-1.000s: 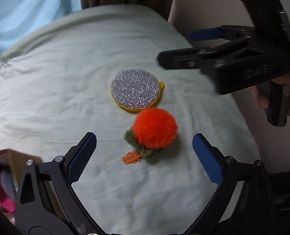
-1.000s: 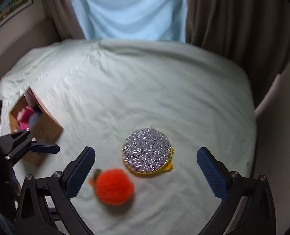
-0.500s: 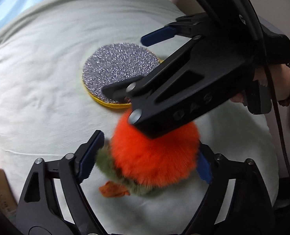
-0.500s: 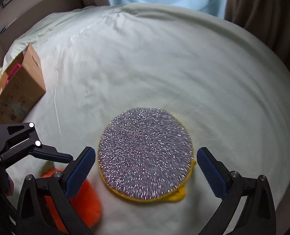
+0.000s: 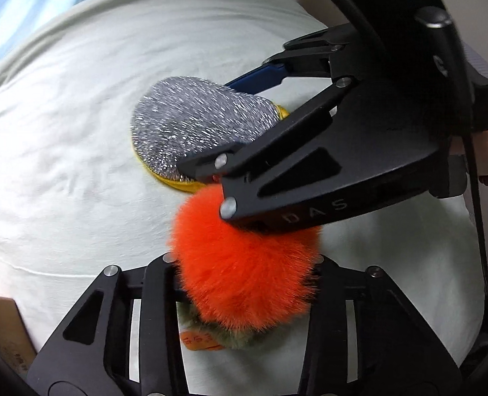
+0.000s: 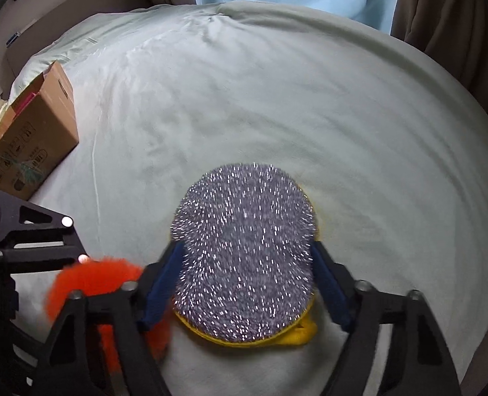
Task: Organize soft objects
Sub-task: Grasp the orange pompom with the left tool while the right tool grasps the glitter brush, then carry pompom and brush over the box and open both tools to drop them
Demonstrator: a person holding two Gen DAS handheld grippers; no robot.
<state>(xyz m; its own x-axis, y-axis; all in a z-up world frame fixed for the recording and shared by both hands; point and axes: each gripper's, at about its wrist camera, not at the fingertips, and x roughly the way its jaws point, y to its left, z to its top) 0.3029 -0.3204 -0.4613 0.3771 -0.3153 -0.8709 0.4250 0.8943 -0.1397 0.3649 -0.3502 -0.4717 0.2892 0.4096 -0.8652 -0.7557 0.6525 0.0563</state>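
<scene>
Orange pompom now clamped by left gripper | glittery pad on bed, newly squeezed by right gripper | both grasped; box far left next

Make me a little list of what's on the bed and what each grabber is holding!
surface: bed with pale sheet
left hand-held gripper: shut on pompom
right hand-held gripper: shut on pad, squeezing its sides
pompom: orange, fluffy, green base, orange tag
pad: round, silver glitter top, yellow underside
box: cardboard, open, at the bed's left; something pink inside
</scene>
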